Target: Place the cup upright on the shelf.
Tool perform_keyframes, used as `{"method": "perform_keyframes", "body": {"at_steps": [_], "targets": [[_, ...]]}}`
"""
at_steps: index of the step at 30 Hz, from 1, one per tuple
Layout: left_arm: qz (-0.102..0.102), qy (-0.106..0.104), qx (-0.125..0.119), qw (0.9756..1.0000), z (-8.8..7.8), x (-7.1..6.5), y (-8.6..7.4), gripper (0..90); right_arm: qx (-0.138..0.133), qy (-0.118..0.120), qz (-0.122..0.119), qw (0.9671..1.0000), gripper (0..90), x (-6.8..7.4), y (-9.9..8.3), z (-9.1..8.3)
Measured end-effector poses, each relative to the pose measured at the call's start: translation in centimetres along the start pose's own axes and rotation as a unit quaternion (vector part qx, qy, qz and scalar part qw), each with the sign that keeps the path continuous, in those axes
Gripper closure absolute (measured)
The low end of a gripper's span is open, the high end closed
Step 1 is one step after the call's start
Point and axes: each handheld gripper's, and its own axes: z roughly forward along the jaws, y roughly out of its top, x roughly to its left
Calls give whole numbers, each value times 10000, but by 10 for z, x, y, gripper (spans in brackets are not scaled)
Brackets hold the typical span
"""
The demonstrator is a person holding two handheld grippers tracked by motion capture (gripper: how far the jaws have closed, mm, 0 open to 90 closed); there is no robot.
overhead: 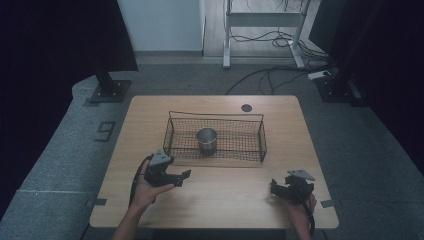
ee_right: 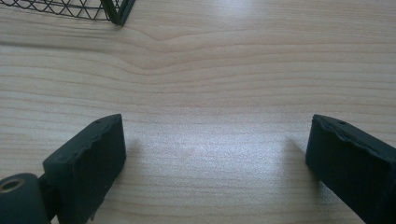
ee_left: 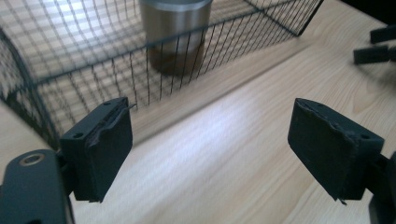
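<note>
Here the left gripper [overhead: 182,178], center-left, gapes empty toward the cup [overhead: 206,140] in the basket [overhead: 172,131], likely lining up; right gripper [overhead: 276,189] idles wide.

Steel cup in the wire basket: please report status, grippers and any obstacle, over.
Left gripper open, empty, just outside the wire basket. Right gripper open, empty, over bare table. Steel cup upright inside basket. Mesh wall stands between left gripper and cup.

Steel cup [overhead: 206,139], upright, inside wire basket [overhead: 172,131], mid-table
</note>
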Motion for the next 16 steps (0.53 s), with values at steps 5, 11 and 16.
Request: {"method": "perform_keyframes", "body": {"at_steps": [5,11,16], "targets": [[-103,-102,73,9999,1,0,-19,143,-1,-1,-1,10000,50,0,0,0],[-170,-130,49,9998,3,4,-21,145,-3,-3,0,10000,51,0,0,0],[-157,-81,124,9998,4,6,-27,145,-2,-2,-1,10000,51,0,0,0]]}}
